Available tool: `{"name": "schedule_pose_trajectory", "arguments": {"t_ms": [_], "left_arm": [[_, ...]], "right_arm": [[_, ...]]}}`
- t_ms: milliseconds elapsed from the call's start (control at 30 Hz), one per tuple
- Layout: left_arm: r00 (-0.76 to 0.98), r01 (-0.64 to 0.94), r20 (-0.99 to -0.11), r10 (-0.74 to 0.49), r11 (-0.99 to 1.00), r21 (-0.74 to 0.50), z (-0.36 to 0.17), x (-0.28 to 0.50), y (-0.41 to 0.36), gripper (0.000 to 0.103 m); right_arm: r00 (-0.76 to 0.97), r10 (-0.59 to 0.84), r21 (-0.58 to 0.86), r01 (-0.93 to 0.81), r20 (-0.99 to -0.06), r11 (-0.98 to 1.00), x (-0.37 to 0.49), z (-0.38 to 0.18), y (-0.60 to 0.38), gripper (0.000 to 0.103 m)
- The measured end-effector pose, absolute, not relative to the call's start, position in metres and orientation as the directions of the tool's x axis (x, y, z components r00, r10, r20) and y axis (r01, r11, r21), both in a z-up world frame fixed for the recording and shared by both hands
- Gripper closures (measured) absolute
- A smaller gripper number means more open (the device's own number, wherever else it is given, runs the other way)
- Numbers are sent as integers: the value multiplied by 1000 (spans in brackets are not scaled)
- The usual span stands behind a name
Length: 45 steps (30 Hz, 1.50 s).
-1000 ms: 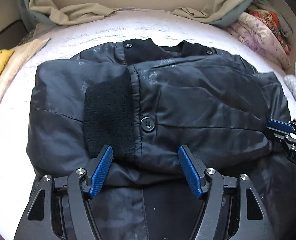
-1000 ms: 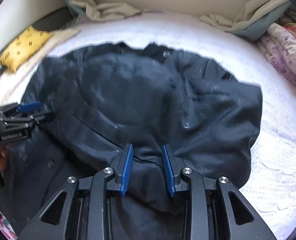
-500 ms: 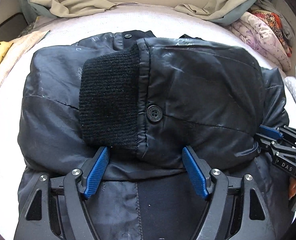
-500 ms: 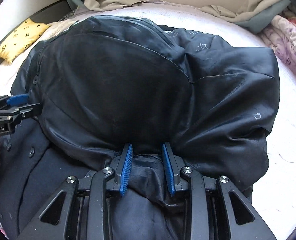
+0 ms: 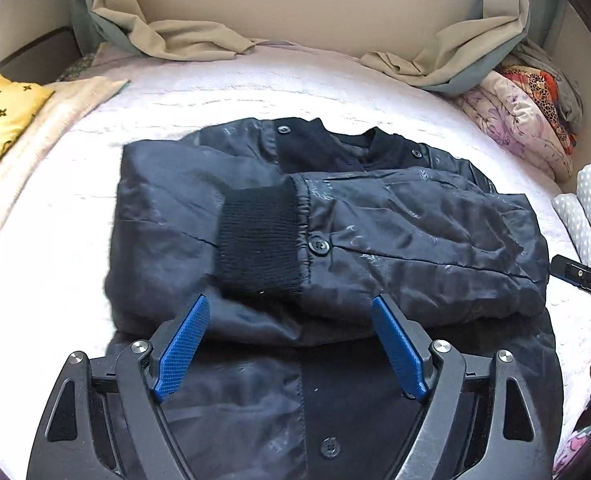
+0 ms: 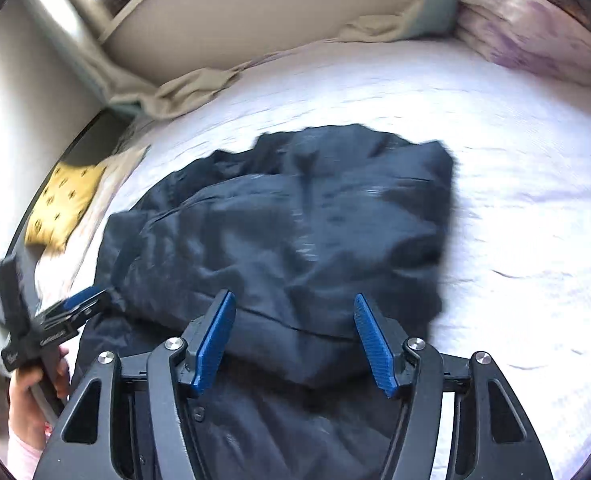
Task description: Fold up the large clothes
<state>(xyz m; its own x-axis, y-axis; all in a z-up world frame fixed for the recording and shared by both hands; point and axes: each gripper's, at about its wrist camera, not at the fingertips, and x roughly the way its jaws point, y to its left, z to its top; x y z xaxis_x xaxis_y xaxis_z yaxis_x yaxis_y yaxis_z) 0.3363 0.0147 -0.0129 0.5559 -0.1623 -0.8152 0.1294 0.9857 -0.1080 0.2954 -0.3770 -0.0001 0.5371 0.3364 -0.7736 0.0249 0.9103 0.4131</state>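
Left gripper (image 5: 291, 344) jaws spread, just been opening, nothing pinched; right gripper (image 6: 295, 344) same, cloth released. Jacket (image 5: 375, 232) lies folded on white bedspread (image 5: 255, 96). Risk: slick, puffy shell springs back and the fold slides open. Ribbed knit cuff (image 5: 259, 240), glossy quilted fabric, round buttons.

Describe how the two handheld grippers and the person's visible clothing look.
Both the left gripper and right gripper have black angular frames, silver rivets and blue textured finger pads. White lettering marks the left gripper's side. A pale pink sleeve shows at the left wrist.
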Motion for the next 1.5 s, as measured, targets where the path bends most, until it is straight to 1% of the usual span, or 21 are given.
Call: {"name": "schedule_pose_trajectory", "arguments": {"t_ms": [100,167,300,433,500,600,667,733,800,967,1033,1067,1133,1167,1267,1433,1500], "left_arm": [[567,124,-812,-140,989,-85,-8,330,18,16],[579,124,-807,-115,991,-53,-4,321,20,15],[605,121,-794,-50,992,30,2,299,25,14],[613,96,-790,12,991,90,0,272,33,13],[599,101,-800,32,988,115,-4,263,33,13],[552,118,-833,43,985,129,-7,249,39,13],[533,119,-845,26,987,105,-4,242,47,13],[500,101,-866,-16,994,40,2,234,68,13],[480,76,-877,-35,997,2,5,226,86,13],[422,38,-906,2,999,20,-4,206,129,13],[396,25,-917,-44,999,-37,-11,199,142,14],[380,13,-921,-92,995,-94,-17,194,150,14],[345,3,-918,-195,978,-207,-28,186,159,19],[329,6,-915,-233,970,-245,-33,184,160,20],[281,5,-918,-279,957,-289,-48,179,159,22],[173,-6,-904,-391,918,-398,-66,173,156,39],[146,13,-903,-404,914,-406,-69,172,150,39]], "right_arm": [[525,323,421,77,-788,904,291,-4,-387,41],[504,348,452,96,-790,887,286,-8,-393,38],[458,395,484,91,-796,870,273,-12,-394,36],[438,382,449,57,-814,892,252,-8,-392,34],[422,372,439,72,-827,895,241,-9,-396,33],[383,437,514,123,-813,849,219,-17,-406,33],[368,471,547,134,-802,826,205,-18,-411,33],[363,492,564,126,-792,816,188,-17,-413,33],[364,495,567,124,-789,814,170,-19,-419,32],[340,529,601,155,-778,784,136,-38,-430,32],[320,571,638,164,-756,753,130,-44,-430,32],[316,592,656,151,-741,740,126,-46,-429,32],[301,598,655,143,-743,742,120,-53,-426,32],[290,594,649,150,-750,746,118,-57,-425,32],[262,607,654,155,-750,741,113,-64,-420,33],[242,615,654,139,-751,744,110,-68,-411,36],[231,623,659,138,-747,739,110,-71,-409,36]]}}
